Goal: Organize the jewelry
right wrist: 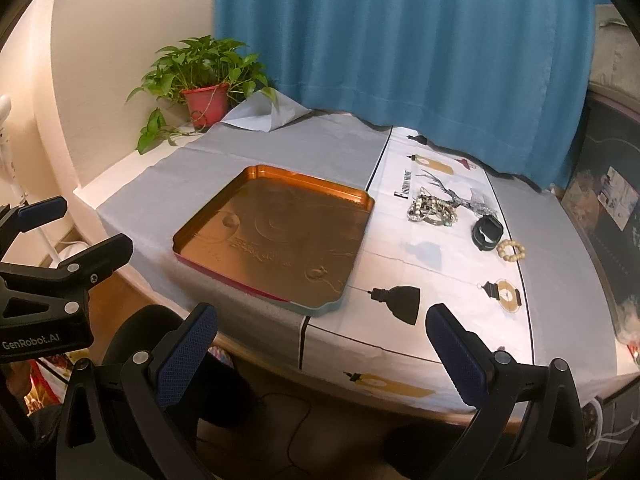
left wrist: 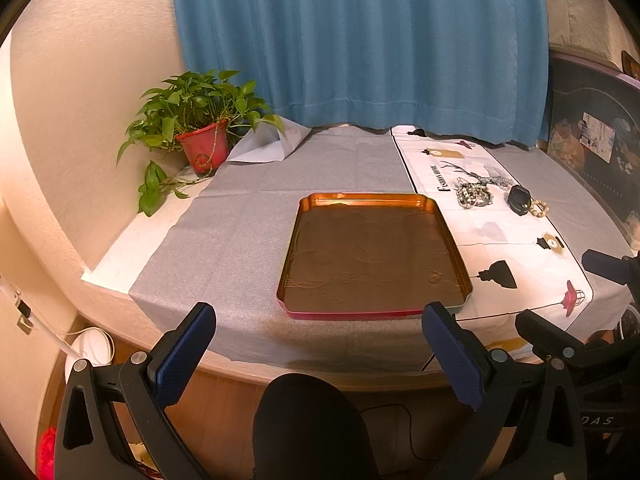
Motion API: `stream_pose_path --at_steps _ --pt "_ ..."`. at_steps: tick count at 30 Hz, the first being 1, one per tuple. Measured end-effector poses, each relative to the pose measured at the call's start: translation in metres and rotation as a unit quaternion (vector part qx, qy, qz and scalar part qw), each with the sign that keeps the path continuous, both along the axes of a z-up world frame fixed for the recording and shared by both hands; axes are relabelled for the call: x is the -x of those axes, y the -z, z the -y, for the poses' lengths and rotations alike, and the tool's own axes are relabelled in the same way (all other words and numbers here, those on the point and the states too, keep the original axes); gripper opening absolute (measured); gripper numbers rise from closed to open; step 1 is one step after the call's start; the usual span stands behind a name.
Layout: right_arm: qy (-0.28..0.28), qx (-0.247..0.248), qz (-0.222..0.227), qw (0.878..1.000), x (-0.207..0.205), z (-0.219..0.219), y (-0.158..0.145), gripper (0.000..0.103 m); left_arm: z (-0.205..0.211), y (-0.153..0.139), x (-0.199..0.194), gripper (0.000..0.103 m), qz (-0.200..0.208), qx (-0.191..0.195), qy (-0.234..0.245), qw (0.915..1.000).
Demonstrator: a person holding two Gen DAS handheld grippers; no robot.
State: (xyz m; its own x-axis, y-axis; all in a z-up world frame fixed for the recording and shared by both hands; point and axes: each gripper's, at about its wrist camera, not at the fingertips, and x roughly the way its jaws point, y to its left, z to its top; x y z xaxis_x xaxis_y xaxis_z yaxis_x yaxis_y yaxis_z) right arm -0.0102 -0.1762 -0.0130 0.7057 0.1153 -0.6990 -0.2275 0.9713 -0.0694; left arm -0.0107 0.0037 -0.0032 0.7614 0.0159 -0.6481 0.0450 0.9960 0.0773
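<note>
From my left tool [left wrist: 319, 334], fingers wide apart and holding nothing short of the bench [left wrist: 240, 240], the bare tray [left wrist: 452, 236] sits dead ahead, seemingly set out to receive the jewelry [left wrist: 474, 195] heaped well beyond its far right corner. From my right tool [right wrist: 322, 338], likewise spread and empty, that tangle [right wrist: 432, 210] lies beside a black case [right wrist: 486, 233] and a bead bracelet [right wrist: 511, 251], though I cannot separate the knotted pieces or see inside the case.
</note>
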Motion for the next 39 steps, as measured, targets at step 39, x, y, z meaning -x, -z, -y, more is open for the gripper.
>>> stream_pose_path --at_steps 39 --pt "0.212 -0.048 -0.047 0.975 -0.040 0.214 0.060 0.103 0.117 0.029 -0.076 0.102 -0.105 0.013 0.106 0.9887"
